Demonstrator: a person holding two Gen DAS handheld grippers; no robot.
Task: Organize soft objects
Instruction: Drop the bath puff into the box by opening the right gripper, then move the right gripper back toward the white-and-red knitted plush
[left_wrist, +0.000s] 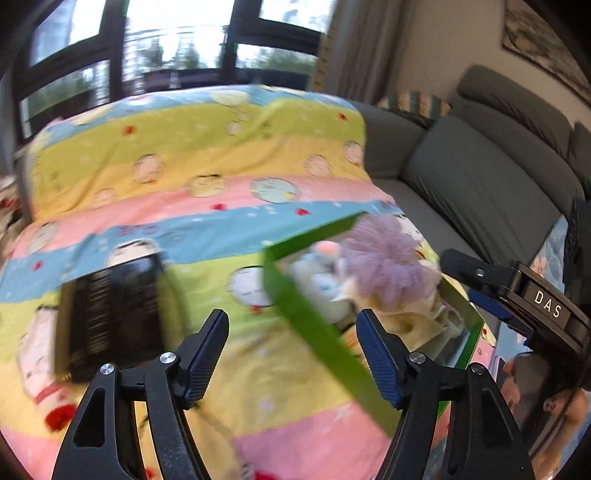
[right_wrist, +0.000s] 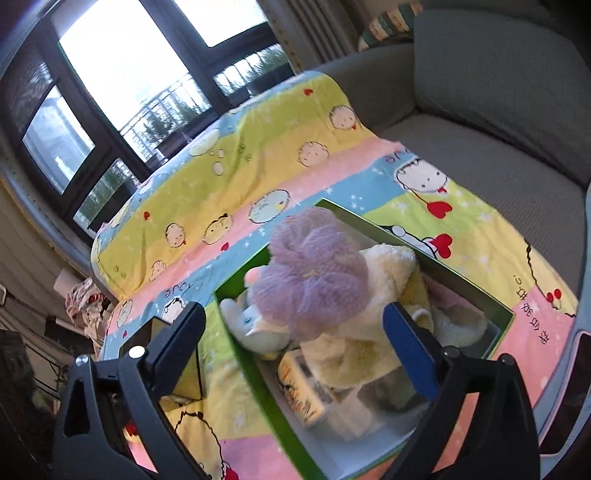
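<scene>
1. Two grippers are in play, and we read both as empty: the left gripper (left_wrist: 291, 354) has its jaws spread wide over the striped cartoon-print cloth (left_wrist: 207, 155) just left of the green-walled open cardboard box (left_wrist: 314, 332), and the right gripper (right_wrist: 295, 339) gapes wide above that box with nothing between its pads.
2. The soft things sit inside the box: a fluffy lilac mesh bath puff (right_wrist: 314, 269) on top, a cream-yellow fleecy towel (right_wrist: 373, 332) beneath it, a pale blue plush toy (right_wrist: 251, 325) at the left wall.
3. We judge the puff could roll out, since it rises above the rim.
4. A careless sweep of the left gripper might catch the near wall and tip the box.
5. The black printed flat carton (left_wrist: 110, 317), left of the box, may get knocked.
</scene>
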